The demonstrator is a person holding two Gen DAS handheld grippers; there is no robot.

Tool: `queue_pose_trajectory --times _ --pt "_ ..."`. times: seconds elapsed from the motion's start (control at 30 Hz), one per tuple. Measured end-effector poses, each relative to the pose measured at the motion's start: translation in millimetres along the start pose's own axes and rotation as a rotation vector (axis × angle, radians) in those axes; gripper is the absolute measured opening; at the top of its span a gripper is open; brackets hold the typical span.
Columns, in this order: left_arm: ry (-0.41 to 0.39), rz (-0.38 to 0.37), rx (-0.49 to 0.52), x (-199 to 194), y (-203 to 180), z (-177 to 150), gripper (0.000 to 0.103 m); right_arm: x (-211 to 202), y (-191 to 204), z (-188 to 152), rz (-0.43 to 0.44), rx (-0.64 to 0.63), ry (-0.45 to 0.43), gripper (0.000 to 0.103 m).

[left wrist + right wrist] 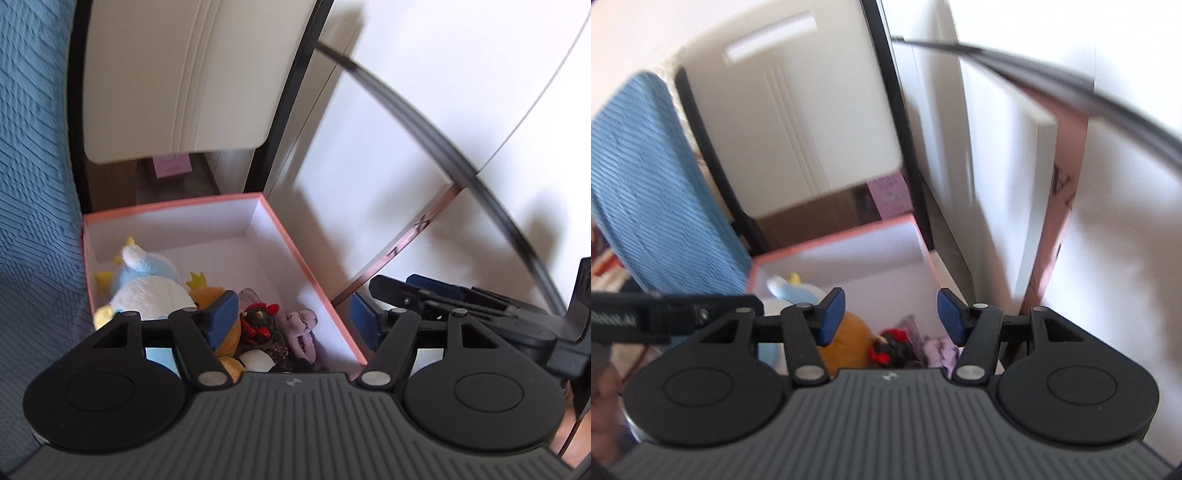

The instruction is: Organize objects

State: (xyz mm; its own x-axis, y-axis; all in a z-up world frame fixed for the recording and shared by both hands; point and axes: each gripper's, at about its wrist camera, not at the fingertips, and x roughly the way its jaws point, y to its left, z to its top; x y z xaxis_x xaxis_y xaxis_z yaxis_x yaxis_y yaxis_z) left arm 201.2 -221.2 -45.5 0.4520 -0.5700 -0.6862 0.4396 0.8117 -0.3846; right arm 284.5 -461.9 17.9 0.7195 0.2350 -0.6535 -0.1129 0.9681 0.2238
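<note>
Now both grippers hover over the open pink box [288,236], and neither holds anything: the left gripper [291,317] has its jaws spread wide, and the right gripper [891,316] has its jaws apart too. Below them the toys lie bunched at the near end of the box: a blue-and-white plush [147,280], an orange plush [229,332], a small black-and-red toy [260,325] and a purple toy [301,325]; the far half of the box floor is bare. Judging by that, the step is probably closing up, with the lid [1067,184] standing on edge just right of the box. To do it well, take the lid by its rim, square it over the walls, and press down any plush that rides high. The right view is blurred, and the gripper bodies hide the nearest toys, so what lies beneath them cannot be told.
</note>
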Motion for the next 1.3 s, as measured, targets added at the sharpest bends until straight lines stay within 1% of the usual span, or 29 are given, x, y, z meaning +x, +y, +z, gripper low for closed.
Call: queue_pose_trajectory --times 0.07,0.13,0.17,0.3,0.4,0.53,0.67,0.97,1.03,1.1,1.23,1.3 --pt "-0.013 -0.012 0.002 -18.8 0.2 0.9 0.074 -13.8 6.1 3.8 0.011 0.005 -0.009 0.058" --pt "-0.027 -0.024 0.012 -36.0 0.0 2.7 0.083 -27.9 12.6 4.1 0.022 0.009 -0.013 0.058" --pt "-0.039 -0.033 0.019 -45.1 -0.3 3.0 0.084 -33.8 16.3 4.0 0.026 0.008 -0.015 0.058" --pt "-0.065 -0.048 0.066 -79.4 -3.2 2.8 0.084 -59.0 30.0 1.8 0.048 0.009 -0.028 0.058" --pt "-0.084 -0.056 0.076 -101.6 -0.3 -1.5 0.084 -76.5 39.8 -3.1 0.060 0.008 -0.041 0.058" --pt "-0.097 -0.052 0.079 -126.4 6.7 -13.9 0.084 -98.0 55.1 -12.0 0.063 -0.001 -0.060 0.058" --pt "-0.112 -0.045 0.083 -145.9 16.3 -32.2 0.084 -110.3 68.8 -24.9 0.079 -0.003 -0.058 0.058" --pt "-0.127 0.005 0.071 -162.3 39.7 -71.4 0.084 -114.0 82.8 -61.2 0.090 -0.014 -0.046 0.058" --pt "-0.142 0.027 0.065 -165.1 42.5 -82.1 0.084 -113.0 83.2 -71.6 0.089 -0.019 -0.040 0.058" --pt "-0.141 0.036 0.083 -165.3 42.4 -92.6 0.084 -111.7 81.8 -81.9 0.084 -0.016 -0.030 0.058" --pt "-0.125 0.042 0.081 -162.2 46.0 -113.5 0.084 -110.1 81.1 -98.8 0.067 -0.017 -0.018 0.058" --pt "-0.131 0.055 0.107 -161.2 44.7 -123.1 0.084 -110.7 80.5 -104.7 0.081 -0.011 -0.012 0.058"
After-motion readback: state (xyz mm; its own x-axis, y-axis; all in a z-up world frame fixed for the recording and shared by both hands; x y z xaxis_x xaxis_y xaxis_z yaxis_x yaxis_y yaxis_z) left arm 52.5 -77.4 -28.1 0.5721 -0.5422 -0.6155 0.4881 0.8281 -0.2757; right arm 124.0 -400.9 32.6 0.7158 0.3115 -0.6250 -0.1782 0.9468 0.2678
